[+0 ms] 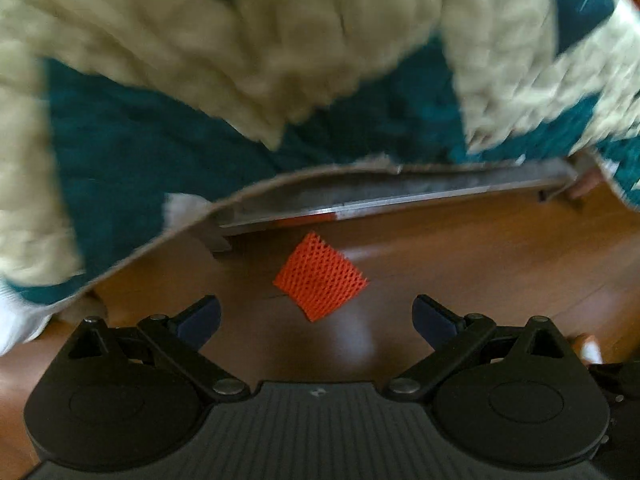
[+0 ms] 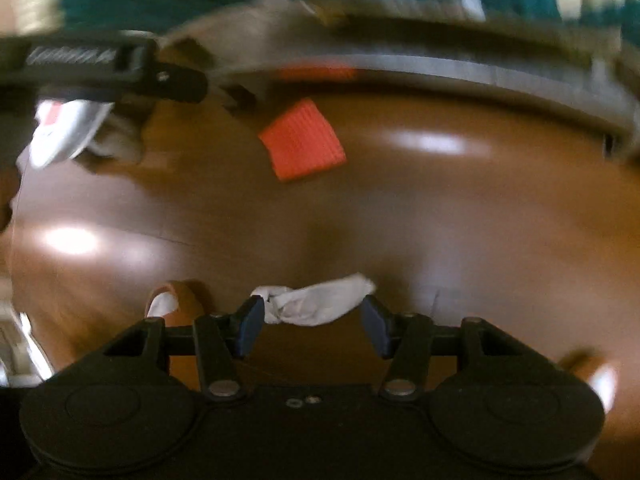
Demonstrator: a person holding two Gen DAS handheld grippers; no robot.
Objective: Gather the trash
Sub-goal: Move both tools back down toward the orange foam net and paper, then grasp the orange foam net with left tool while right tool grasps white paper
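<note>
1. Left wrist view: left gripper [image 1: 316,312] released, jaws wide apart, nothing btwn them. Orange mesh [image 1: 321,276] lies flat on wood floor [image 1: 480,264], just ahead of the fingertips and centred in the gap.
2. Room: bare floor on both sides of mesh and to the right. Grey rail [image 1: 400,196] runs across just beyond it, and the teal/cream blanket [image 1: 160,128] hangs over the rail, closing off the far and left sides.
3. Mesh sits as a diamond, one corner toward the gripper, one toward the rail; roughly square, so no clear long axis.
4. Right wrist view (blurred): right gripper [image 2: 316,318] has white tissue [image 2: 316,304] btwn its jaws; pads at its two ends, can't tell if clamped. Tissue's long axis runs side to side, finger to finger.
5. Mesh also shows here, well ahead, near the rail; open floor btwn.
</note>
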